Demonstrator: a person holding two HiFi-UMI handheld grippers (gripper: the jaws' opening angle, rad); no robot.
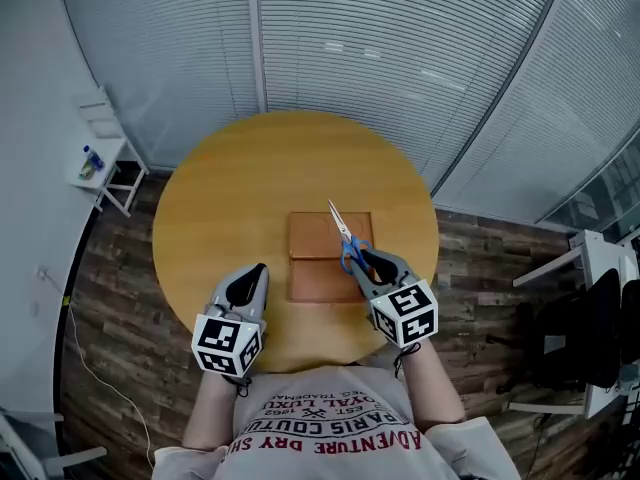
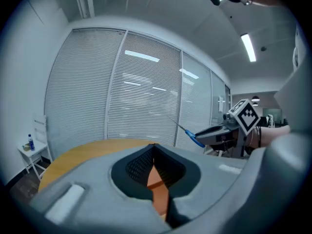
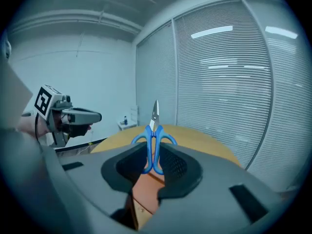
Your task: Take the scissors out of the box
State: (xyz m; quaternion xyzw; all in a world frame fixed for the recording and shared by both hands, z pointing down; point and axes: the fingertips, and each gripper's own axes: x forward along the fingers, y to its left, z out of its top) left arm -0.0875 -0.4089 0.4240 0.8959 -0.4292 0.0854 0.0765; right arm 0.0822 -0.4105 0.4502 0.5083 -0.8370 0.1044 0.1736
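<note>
Above the open box (image 1: 312,280) on the table (image 1: 225,198), right gripper (image 1: 366,260) clamps the scissors (image 1: 342,230) by their blue handles, blades evidently clear for removal; left gripper (image 1: 256,272) closed on nothing, parked aside.

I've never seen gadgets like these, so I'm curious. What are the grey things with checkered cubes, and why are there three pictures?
They are hand-held grippers, and a person holds one in each hand. One picture comes from a camera on the person's head, looking down. The other two come from cameras riding on the grippers. On the round table lies an open brown box. The right gripper pinches blue-handled scissors by the handles, in the air. The left gripper is shut and holds nothing.
</note>
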